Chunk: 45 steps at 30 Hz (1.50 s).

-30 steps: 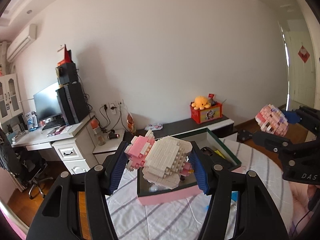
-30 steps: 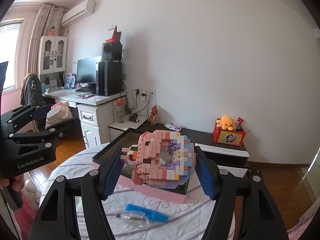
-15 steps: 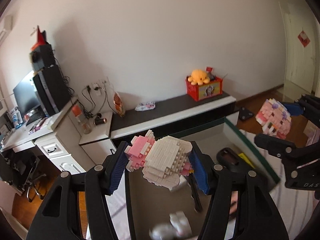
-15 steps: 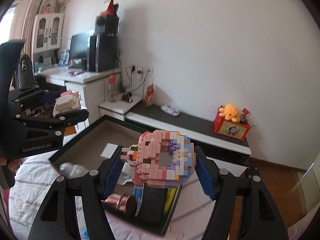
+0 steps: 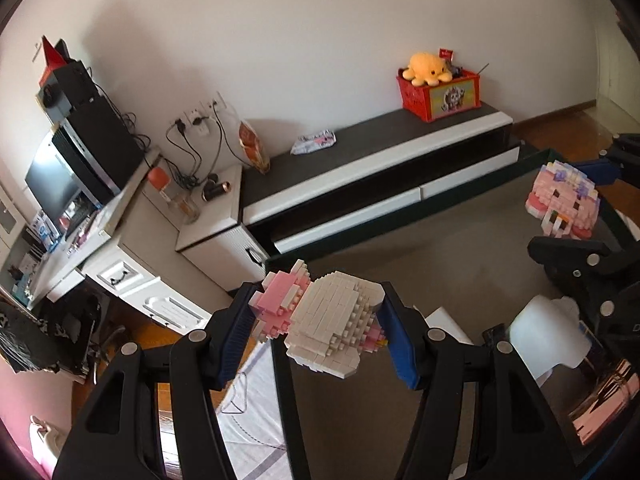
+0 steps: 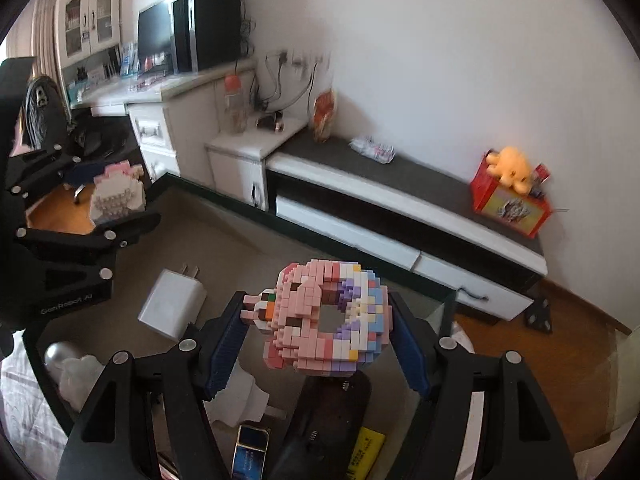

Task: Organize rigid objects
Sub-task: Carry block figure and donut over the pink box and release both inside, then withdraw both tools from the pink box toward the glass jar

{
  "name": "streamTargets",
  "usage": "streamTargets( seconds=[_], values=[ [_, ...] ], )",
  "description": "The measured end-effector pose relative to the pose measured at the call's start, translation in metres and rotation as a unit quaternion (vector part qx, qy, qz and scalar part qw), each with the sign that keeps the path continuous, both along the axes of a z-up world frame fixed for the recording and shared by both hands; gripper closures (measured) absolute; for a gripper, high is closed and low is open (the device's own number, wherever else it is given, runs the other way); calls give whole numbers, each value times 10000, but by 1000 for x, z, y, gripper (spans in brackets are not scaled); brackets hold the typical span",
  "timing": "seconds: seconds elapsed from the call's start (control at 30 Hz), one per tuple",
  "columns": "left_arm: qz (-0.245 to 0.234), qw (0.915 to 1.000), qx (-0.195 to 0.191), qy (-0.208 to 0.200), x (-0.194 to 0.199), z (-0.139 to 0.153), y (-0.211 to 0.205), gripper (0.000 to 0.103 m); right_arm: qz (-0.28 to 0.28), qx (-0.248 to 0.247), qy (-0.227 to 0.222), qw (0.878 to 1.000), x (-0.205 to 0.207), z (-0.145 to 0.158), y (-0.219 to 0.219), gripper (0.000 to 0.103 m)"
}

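The white and pink brick model (image 5: 328, 322) is clamped between the blue pads of the left gripper (image 5: 318, 334), held in the air above the near left corner of the open box (image 5: 400, 220). The pink brick donut (image 6: 326, 320) is clamped in the same way by the right gripper (image 6: 320, 338), held above the box's right half. Each gripper with its load also shows at the edge of the other's view.

Inside the box, on its brown floor, lie a white charger (image 6: 172, 304) with its prongs pointing toward the far wall, a second white plug (image 6: 248, 396), a dark flat device (image 6: 320, 420), a small blue and gold case (image 6: 250, 452) and a yellow item (image 6: 366, 450). The box rests on a pale striped cloth (image 5: 256, 432).

Beyond the box stands a low black and white cabinet (image 5: 360, 160), carrying a red crate (image 5: 440, 94) with an orange plush toy (image 5: 428, 68). A desk with a monitor (image 5: 52, 188) stands to the left.
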State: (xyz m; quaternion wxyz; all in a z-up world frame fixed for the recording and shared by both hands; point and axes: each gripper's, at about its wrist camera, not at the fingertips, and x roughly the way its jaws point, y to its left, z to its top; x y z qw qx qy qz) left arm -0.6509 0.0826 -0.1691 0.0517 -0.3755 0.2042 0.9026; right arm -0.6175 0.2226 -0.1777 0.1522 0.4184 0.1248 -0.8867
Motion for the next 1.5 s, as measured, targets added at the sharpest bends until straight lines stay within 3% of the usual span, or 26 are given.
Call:
streamTargets(
  seconds=[0.2,0.4,0.53,0.67,0.73,0.9,1.17,1.33,1.5],
  values=[
    [-81,10000,-21,-40,0,-7,5,40,72,222,-198,9995,-11,-7,-4,34],
    [-79,10000,-8,-58,6,-4,1,31,208,129,-353,9991,-15,-8,-7,34],
    [-63,10000,65,-29,12,2,-2,21,257,120,-351,9990,-13,-7,-10,34],
    [-81,9999,91,-9,18,9,-5,20,326,113,-304,9989,-11,-6,-13,32],
    [-57,9999,121,-2,22,14,-6,19,318,81,-252,9991,-9,-3,-14,25],
    [-99,9996,228,127,42,31,-9,16,277,50,-22,9996,8,13,-12,25],
    [-311,9948,532,814,122,79,-22,1,141,-210,647,9976,80,72,-2,23],
    [-355,9877,793,1303,193,110,-37,0,31,-411,1243,9914,144,106,8,15],
    [-298,9788,1091,1710,265,129,-45,0,11,-604,1583,9855,217,121,10,14]
  ],
)
